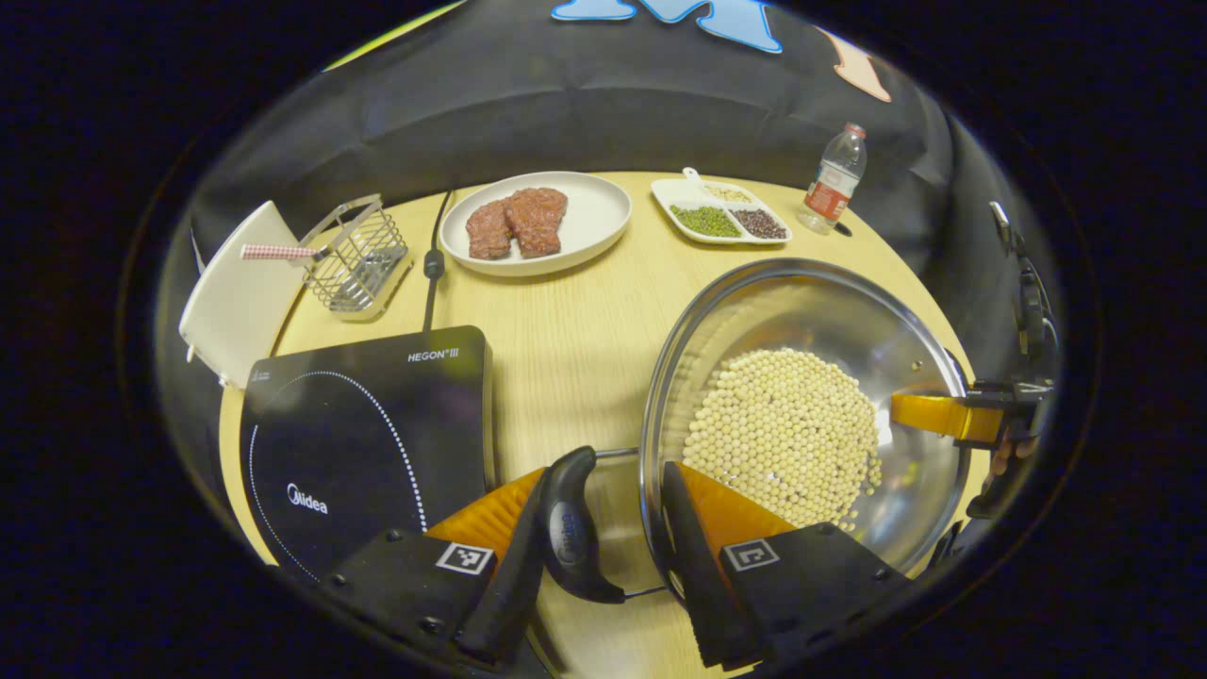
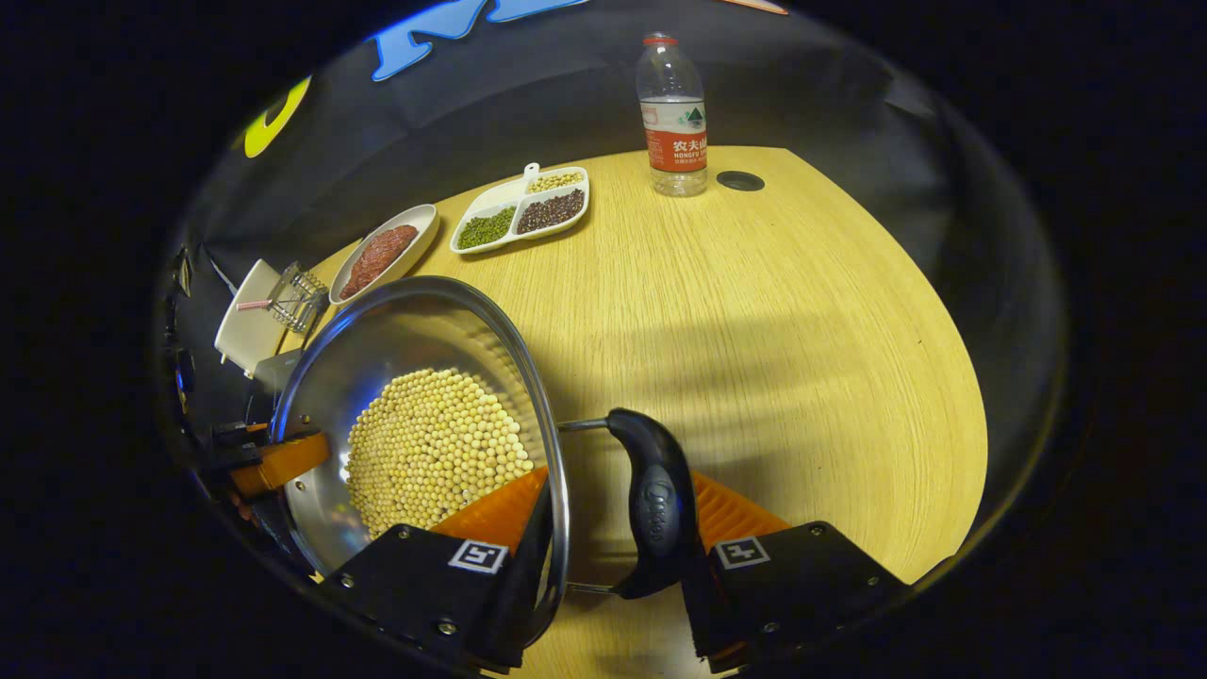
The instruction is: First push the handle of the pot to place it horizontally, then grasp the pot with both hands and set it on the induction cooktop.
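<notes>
Resting on the tabletop (image 1: 575, 330), the pot (image 1: 801, 415) holds pale beans (image 1: 783, 434), at 3 o'clock of the induction cooktop (image 1: 368, 434). Left gripper (image 1: 603, 528) and right gripper (image 2: 608, 528) each straddle a side handle and rim; whether they clamp, cannot tell. Plate (image 1: 594, 212): meat. Tray (image 1: 679, 193): beans.

— How is the table (image 2: 801, 330) laid out in the left gripper view?
— The cooktop (image 1: 363, 443) is set at the left, the pot (image 1: 801, 415) at the right, with beans (image 1: 783, 434) held in it. Behind the cooktop, a wire basket (image 1: 358, 259) is placed.
— And further back?
— A plate (image 1: 589, 222) with meat (image 1: 517, 223) on it is seen, a divided dish (image 1: 721, 212) to its right, and a bottle (image 1: 834, 179) beyond that.
</notes>
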